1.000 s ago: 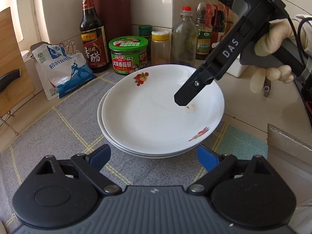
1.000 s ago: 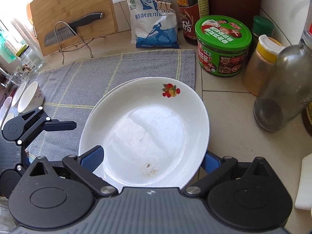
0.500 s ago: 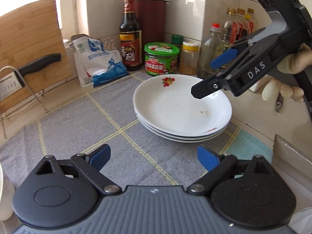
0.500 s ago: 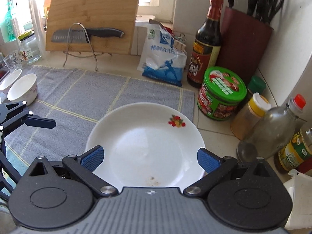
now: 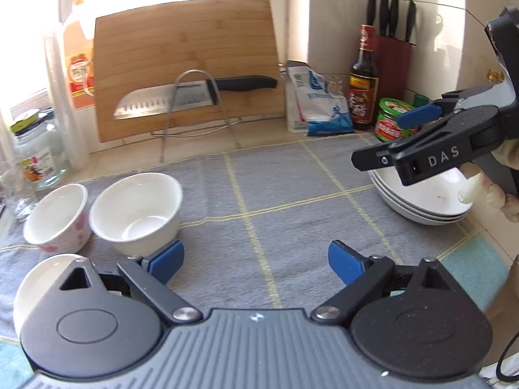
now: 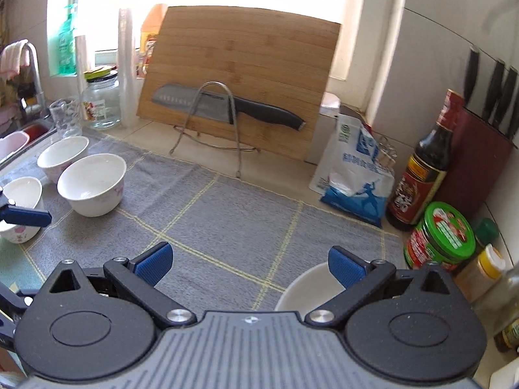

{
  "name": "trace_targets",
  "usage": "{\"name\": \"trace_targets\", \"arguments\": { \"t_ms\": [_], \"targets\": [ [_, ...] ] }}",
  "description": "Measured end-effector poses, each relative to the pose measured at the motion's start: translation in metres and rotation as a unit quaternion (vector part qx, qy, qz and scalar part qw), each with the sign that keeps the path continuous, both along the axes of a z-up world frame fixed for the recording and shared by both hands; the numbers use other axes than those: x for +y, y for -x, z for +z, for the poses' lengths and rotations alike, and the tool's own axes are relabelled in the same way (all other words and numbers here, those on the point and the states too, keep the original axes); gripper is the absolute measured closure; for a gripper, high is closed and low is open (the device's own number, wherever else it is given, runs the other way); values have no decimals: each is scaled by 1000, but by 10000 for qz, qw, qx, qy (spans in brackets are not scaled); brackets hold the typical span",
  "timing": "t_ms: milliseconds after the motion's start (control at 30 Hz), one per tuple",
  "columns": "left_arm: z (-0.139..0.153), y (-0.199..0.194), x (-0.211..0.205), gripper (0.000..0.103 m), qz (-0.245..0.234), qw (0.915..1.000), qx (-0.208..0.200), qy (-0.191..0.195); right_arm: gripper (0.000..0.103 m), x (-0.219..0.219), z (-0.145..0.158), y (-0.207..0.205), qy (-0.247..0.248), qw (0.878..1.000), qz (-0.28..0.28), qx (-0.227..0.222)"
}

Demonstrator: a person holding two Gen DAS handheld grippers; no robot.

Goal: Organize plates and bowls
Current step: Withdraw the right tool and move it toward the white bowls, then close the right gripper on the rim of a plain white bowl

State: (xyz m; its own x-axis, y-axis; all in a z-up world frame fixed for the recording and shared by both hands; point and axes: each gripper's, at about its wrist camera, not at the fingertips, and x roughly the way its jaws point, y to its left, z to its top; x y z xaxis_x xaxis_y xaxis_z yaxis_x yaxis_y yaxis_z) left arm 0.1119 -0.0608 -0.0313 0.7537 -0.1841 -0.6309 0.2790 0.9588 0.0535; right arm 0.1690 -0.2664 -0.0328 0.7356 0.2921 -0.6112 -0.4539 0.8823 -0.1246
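Stacking looks done for plates (image 5: 421,209): three piled at mat's (image 5: 275,201) right edge. Bowls (image 5: 136,209) sit loose, unnested, at left. Left tool (image 5: 256,261) and right tool (image 6: 248,262) both apart, empty.

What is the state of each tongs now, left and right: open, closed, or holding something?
Left tongs: open, holding nothing, over the grey mat.
Right tongs: open, holding nothing.
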Motion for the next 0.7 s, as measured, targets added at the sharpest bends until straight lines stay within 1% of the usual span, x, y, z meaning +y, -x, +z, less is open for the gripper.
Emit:
{"name": "trace_targets", "arguments": {
  "t_ms": [133,333,533,700],
  "targets": [
    [5,17,26,8,443,9988,-96,-158,0,36,-1,1,-174,9978,632,107],
    [5,38,67,8,1135,9933,-63,-214,0,96,-1,7,-143,9895,1432,131],
    [-8,52,100,8,1509,9879,30,-357,0,146,-2,11,-252,9781,2056,221],
    [-24,51,120,8,1597,9859,131,-480,0,187,-9,16,-220,9667,2523,375]
  ]
}}
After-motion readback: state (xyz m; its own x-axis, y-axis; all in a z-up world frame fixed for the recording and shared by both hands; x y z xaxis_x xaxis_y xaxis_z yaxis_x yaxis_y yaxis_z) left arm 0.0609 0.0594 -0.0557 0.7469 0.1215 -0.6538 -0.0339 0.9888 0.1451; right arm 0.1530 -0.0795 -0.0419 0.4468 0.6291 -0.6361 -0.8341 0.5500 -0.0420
